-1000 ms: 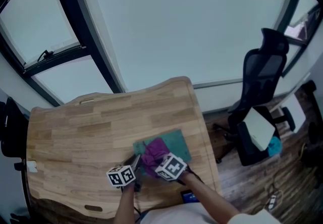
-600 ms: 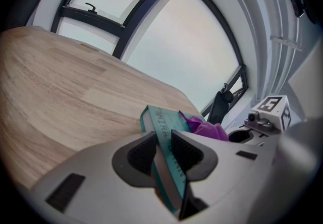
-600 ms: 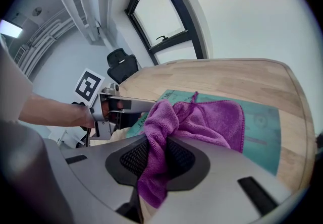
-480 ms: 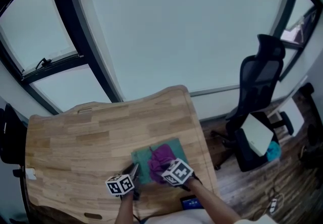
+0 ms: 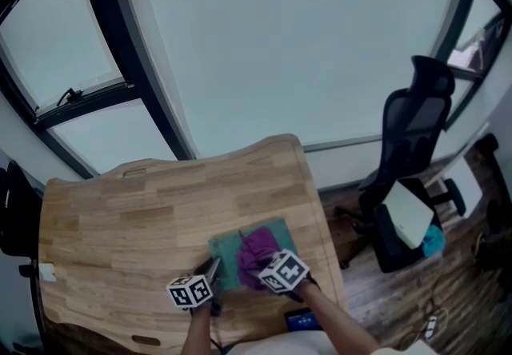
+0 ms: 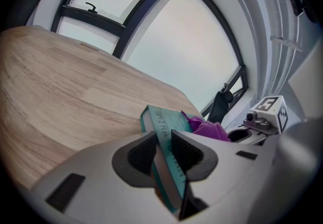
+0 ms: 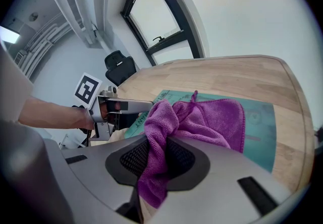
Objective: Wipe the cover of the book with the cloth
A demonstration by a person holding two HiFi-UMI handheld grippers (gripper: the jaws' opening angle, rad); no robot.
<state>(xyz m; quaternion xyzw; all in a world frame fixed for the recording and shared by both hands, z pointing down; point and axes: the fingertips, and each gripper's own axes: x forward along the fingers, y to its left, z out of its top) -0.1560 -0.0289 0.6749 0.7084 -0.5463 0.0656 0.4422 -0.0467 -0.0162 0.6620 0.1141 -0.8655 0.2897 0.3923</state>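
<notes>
One teal book (image 5: 226, 253) is lying flat near the front right corner of the wooden counter (image 5: 144, 209). It is looking stiff and fairly light, with a smooth cover that is likely slippery, so holding it by the spine edge is making sense. The left gripper (image 6: 164, 150) is clamping that edge, steadying the book. A purple cloth (image 7: 202, 117), soft and limp, is draping over the cover. The right gripper (image 7: 159, 152) is pinching a bunched fold of it. An office chair (image 5: 408, 153) is standing well apart.
</notes>
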